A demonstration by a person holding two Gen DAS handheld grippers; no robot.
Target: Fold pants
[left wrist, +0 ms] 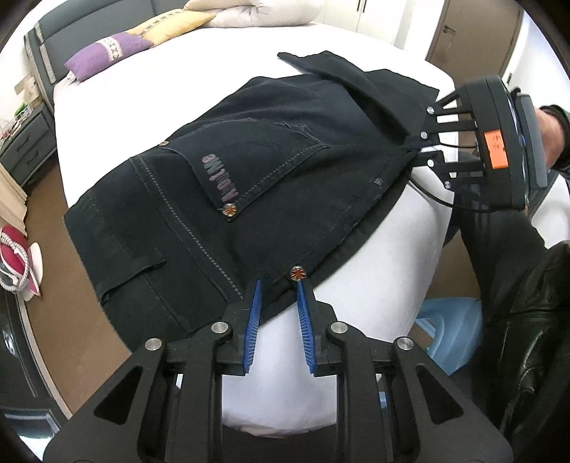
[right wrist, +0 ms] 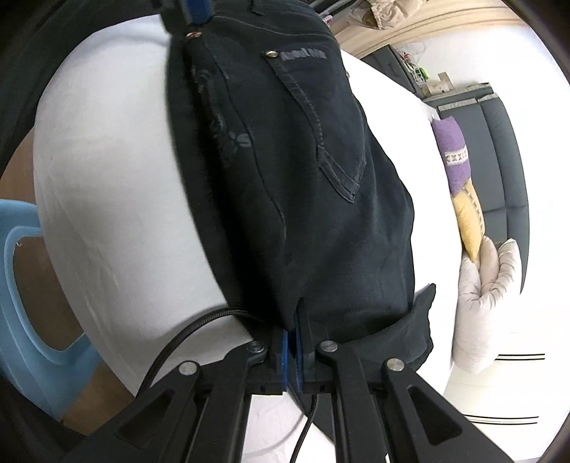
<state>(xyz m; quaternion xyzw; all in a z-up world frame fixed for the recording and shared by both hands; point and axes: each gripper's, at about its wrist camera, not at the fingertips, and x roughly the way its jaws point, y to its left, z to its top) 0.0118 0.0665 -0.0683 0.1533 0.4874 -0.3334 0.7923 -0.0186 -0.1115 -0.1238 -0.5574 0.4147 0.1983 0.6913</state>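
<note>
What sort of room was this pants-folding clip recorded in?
Most likely a home bedroom. The black pants lie on a bed with a white sheet and a grey padded headboard. Purple and yellow pillows sit by the headboard, and a grey nightstand stands beside it.

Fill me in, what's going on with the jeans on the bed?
A person is folding black pants on a white bed with a handheld tool in each hand. The right tool is clamped shut on the fabric edge at one end. The left tool sits at the waistband edge by a rivet, its pads parted and not pressing on the cloth. The pants lie back-pocket up, already doubled over.
</note>
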